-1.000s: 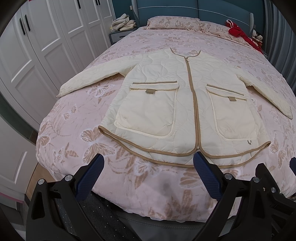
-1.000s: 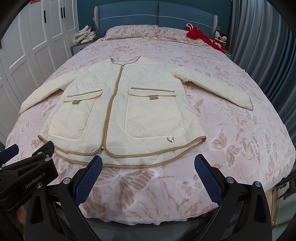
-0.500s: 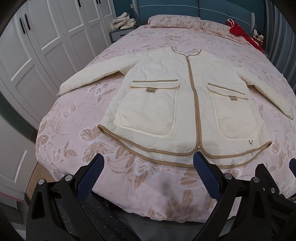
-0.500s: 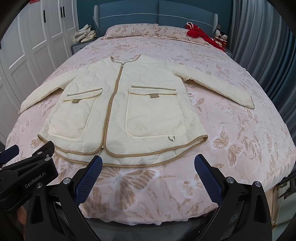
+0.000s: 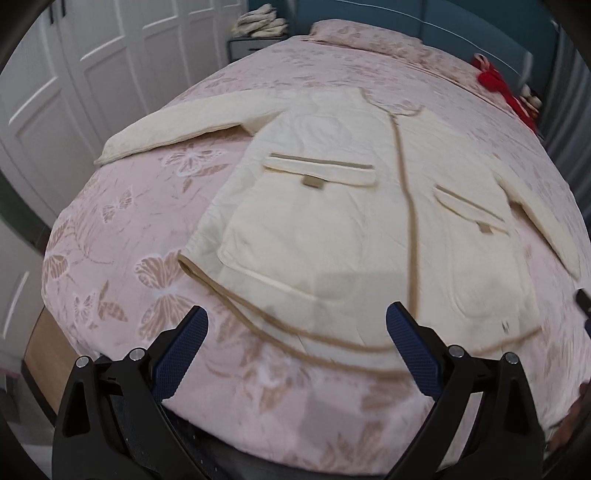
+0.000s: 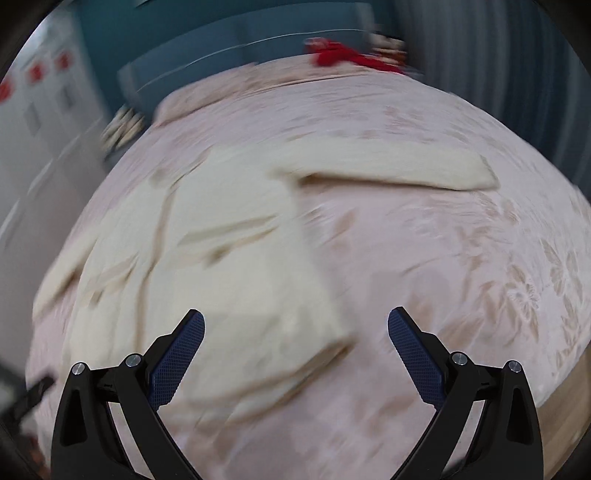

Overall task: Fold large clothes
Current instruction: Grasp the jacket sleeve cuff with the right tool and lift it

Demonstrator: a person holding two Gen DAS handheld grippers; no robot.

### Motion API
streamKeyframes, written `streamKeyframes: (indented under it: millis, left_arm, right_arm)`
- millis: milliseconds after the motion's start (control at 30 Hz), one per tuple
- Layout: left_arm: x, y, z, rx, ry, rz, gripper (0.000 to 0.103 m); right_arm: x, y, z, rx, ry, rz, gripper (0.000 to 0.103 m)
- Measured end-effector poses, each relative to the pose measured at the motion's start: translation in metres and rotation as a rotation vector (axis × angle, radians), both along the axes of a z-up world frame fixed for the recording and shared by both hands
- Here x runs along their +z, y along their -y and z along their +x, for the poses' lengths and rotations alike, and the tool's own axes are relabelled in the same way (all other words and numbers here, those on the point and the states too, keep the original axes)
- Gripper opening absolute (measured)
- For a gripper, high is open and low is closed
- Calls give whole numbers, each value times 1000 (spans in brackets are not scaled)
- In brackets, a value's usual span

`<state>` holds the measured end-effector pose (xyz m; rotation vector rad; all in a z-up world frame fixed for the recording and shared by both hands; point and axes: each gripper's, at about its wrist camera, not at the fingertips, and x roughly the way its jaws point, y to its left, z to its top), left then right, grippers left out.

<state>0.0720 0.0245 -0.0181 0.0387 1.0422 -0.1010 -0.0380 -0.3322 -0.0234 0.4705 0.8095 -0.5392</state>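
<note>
A cream quilted jacket (image 5: 351,206) with tan trim lies flat and face up on the pink floral bed (image 5: 122,229), sleeves spread to both sides. My left gripper (image 5: 295,332) is open and empty, just above the jacket's hem. The jacket also shows, blurred, in the right wrist view (image 6: 229,251), with its right sleeve (image 6: 406,170) stretched out to the right. My right gripper (image 6: 295,336) is open and empty above the hem's right corner.
White wardrobe doors (image 5: 74,74) stand left of the bed. A nightstand with folded cloths (image 5: 258,26) is at the far left. Pillows (image 5: 362,37) and a red item (image 5: 495,81) lie at the teal headboard. Grey curtains (image 6: 517,62) hang on the right.
Both grippers have moved forward and closer to the jacket's hem. The right gripper has swung to the right and its view is now motion blurred. Both stay open.
</note>
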Motion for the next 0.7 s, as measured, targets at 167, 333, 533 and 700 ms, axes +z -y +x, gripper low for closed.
streamKeyframes:
  millis: [167,333,533,700]
  left_arm:
    - [-12,0,33,33,2,38,95]
    - [-21,9,58,33,11,41,95]
    - [-33,21,77,66,24,40,95]
    - [-41,35,89,57,2,64,95]
  right_arm:
    - [-21,119,11,-216,50,64,98]
    - [-48,215,19,-384,64,92,98]
    - [-84,296,18,-554,75,196,98]
    - [-100,335,20,-618,95,234,87]
